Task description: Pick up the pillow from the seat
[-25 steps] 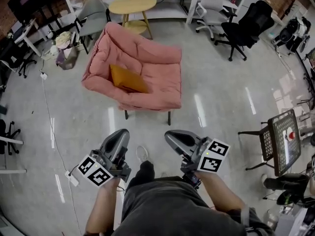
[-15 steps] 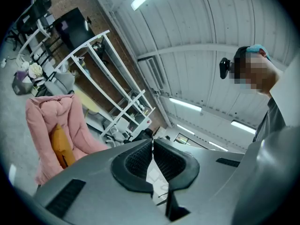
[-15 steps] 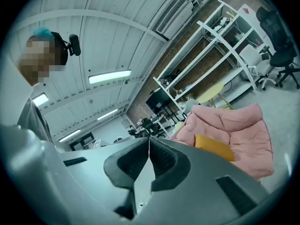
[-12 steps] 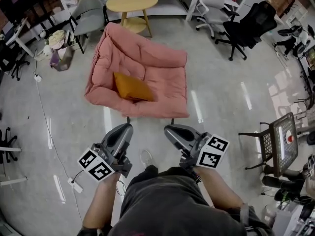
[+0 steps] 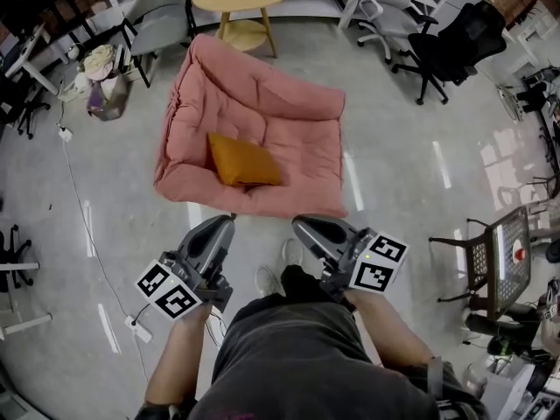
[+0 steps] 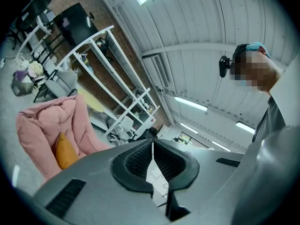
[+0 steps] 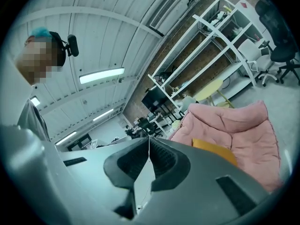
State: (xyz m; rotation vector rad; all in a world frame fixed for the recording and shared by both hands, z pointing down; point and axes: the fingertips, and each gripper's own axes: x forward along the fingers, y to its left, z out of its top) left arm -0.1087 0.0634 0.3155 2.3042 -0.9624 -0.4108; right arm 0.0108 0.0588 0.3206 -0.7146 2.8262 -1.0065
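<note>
The orange pillow lies on the left part of the seat of the pink armchair. It seems to lean on the left arm cushion, though the wide lens makes this hard to judge. The head view shows only the backs of the left gripper and the right gripper at the chair's near edge, while each gripper view shows its jaws pressed together with nothing between them. I think the risk is that closed jaws only push the soft pillow deeper, or, opened too little, pinch a thin fold that slips on lifting.
</note>
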